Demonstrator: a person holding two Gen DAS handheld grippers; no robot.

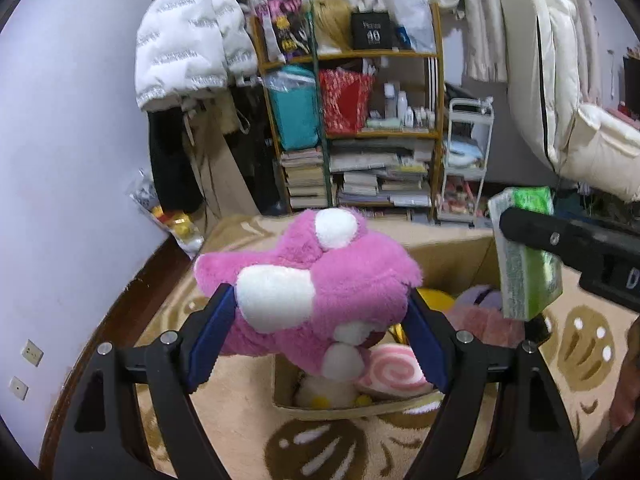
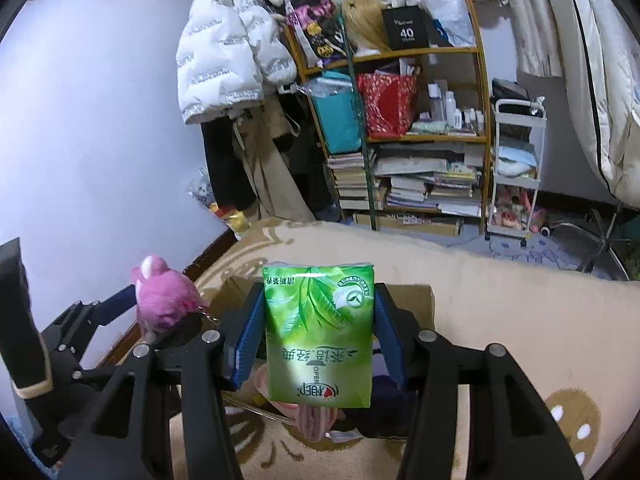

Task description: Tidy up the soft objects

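Observation:
My left gripper [image 1: 318,320] is shut on a pink plush toy [image 1: 320,280] with white patches and holds it above an open cardboard box [image 1: 448,256] on the carpet. The box holds several soft toys, among them a pink swirl cushion [image 1: 394,372]. My right gripper [image 2: 318,340] is shut on a green tissue pack [image 2: 320,332] and holds it over the same box [image 2: 408,300]. The tissue pack [image 1: 528,256] also shows at the right of the left wrist view. The pink plush [image 2: 164,296] shows at the left of the right wrist view.
A beige patterned carpet [image 1: 256,420] lies under the box. A wooden shelf [image 1: 360,120] with books and bags stands at the back, with a white cart [image 1: 466,160] beside it. Coats hang at the left and right. A wall [image 1: 72,160] stands at the left.

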